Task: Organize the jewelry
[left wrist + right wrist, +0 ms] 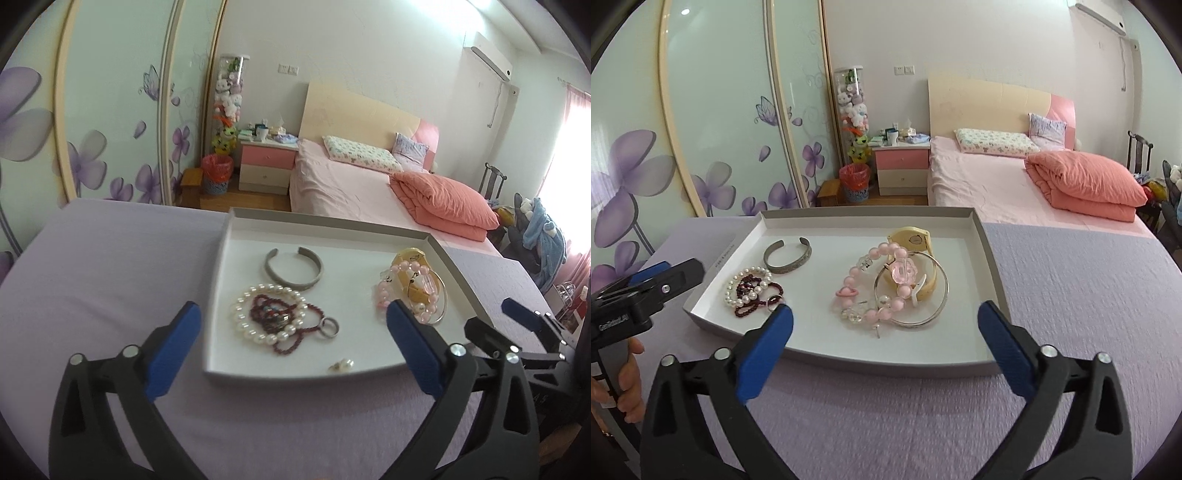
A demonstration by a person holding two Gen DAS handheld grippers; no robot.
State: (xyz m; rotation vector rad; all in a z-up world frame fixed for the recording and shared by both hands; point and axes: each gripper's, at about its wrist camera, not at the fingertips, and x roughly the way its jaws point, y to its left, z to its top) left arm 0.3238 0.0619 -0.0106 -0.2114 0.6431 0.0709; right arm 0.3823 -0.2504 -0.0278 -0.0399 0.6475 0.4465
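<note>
Bedroom light falls on a lilac-covered desk (1071, 295), and on it sits my target: a shallow grey-and-white tray (991, 258) holding all the jewelry in two loose heaps.

On the tray's left side I see a pearl bracelet (243, 325) tangled with a dark red bead string (291, 332) and a small silver ring (328, 327), and just behind them an open silver cuff (293, 269) lying flat and apart. Near the front rim lies a tiny pearl earring (341, 365) on its own. On the right side, a pink bead bracelet (882, 284) is draped over a thin silver bangle (912, 291) and a cream watch (912, 240), all overlapping; a small stud (877, 330) lies beside them. I judge nothing is sorted yet, since the pieces are piled rather than laid out singly.

My left gripper (293, 339) hovers over the near left part of the tray, fingers spread wide and empty, framing the pearl heap. My right gripper (884, 339) hovers at the near rim, fingers likewise wide apart and holding nothing, framing the pink heap. Each side seems placed to work its own pile. Beyond the desk are a pink bed (997, 188) and floral wardrobe doors (720, 129).
</note>
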